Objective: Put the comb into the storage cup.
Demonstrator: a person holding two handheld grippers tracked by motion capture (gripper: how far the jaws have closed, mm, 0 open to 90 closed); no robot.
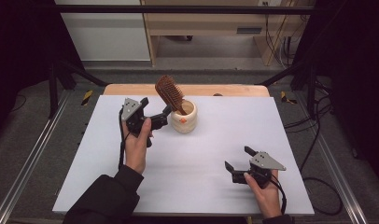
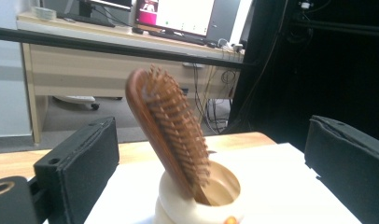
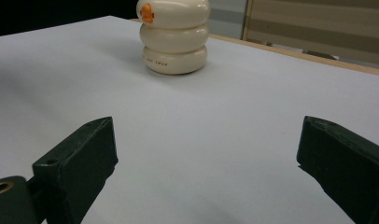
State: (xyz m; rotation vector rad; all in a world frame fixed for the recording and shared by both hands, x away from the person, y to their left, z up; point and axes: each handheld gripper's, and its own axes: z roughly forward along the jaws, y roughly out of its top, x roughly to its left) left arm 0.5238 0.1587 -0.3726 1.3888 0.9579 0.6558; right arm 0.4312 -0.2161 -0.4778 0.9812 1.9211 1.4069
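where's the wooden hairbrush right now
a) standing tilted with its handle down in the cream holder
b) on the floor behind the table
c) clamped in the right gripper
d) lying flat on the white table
a: the hairbrush leans with its handle inside the cream ringed holder, bristle head up, while the left gripper sits open on either side of it.

One wooden hairbrush (image 1: 169, 92), one cream ribbed holder (image 1: 184, 117). Two handheld grippers: the left gripper (image 1: 165, 115), the right gripper (image 1: 239, 157). One white table (image 1: 187, 177).
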